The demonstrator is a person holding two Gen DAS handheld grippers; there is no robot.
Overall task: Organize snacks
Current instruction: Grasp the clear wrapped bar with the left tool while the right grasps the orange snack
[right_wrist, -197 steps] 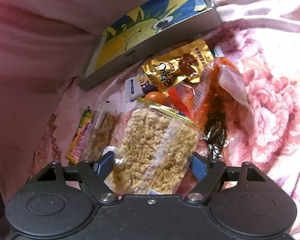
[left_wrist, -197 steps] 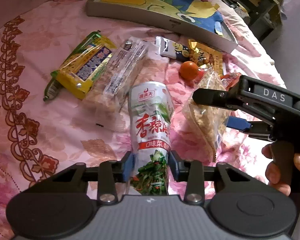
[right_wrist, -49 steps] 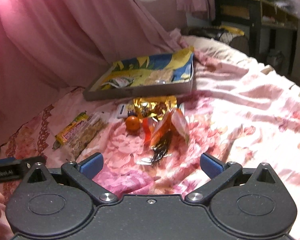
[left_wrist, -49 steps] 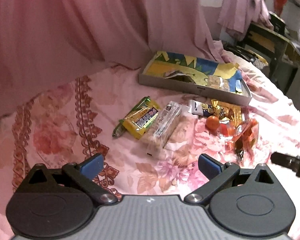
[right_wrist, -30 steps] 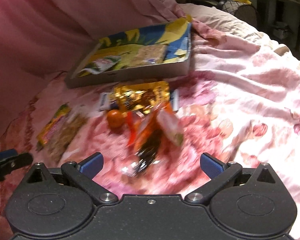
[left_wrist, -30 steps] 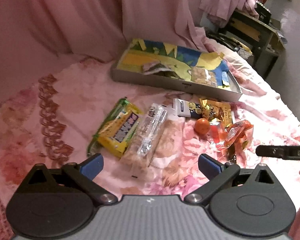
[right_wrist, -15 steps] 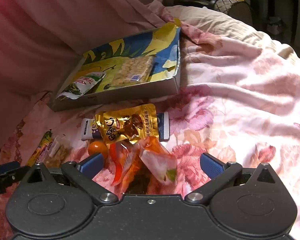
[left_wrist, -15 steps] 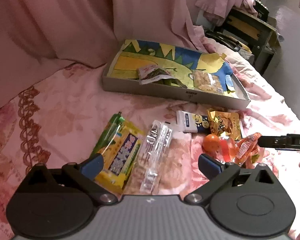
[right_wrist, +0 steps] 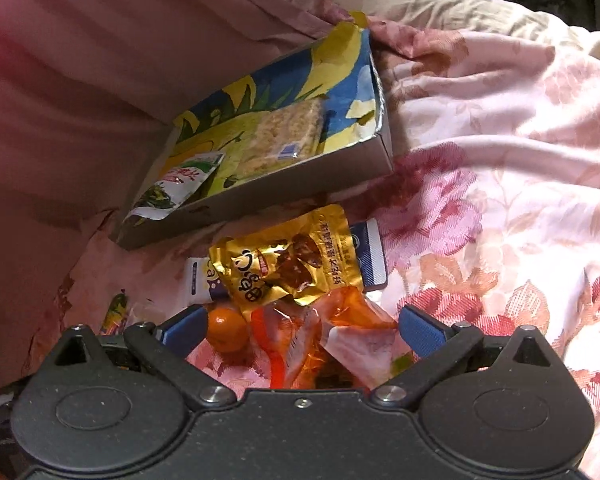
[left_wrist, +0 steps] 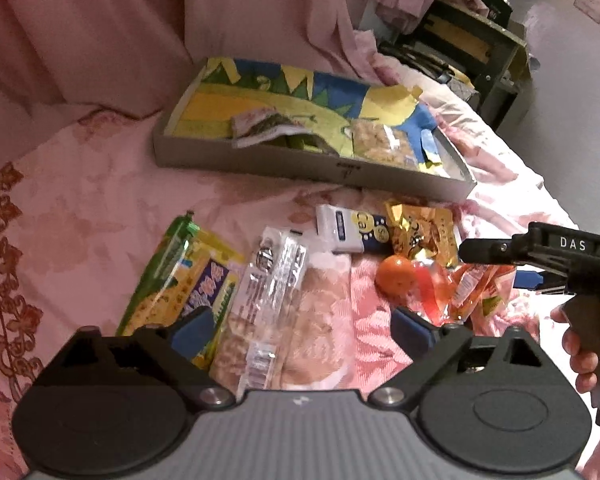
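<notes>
A shallow box with a blue and yellow lining lies on the bed and holds a green-and-white snack pouch and a bag of crisp rice. My left gripper is open, low over a clear cracker pack, with a yellow-green pack at its left finger. My right gripper is open over the orange wrappers and a small orange. A gold pouch and a white-blue packet lie beyond.
The pink floral bedspread covers the bed. A pink curtain hangs behind the box. A dark shelf unit stands at the far right past the bed edge.
Both grippers have moved forward and lower toward the loose snacks since half a second ago. Over the longer span, the pouch and crisp rice bag went from the grippers into the box.
</notes>
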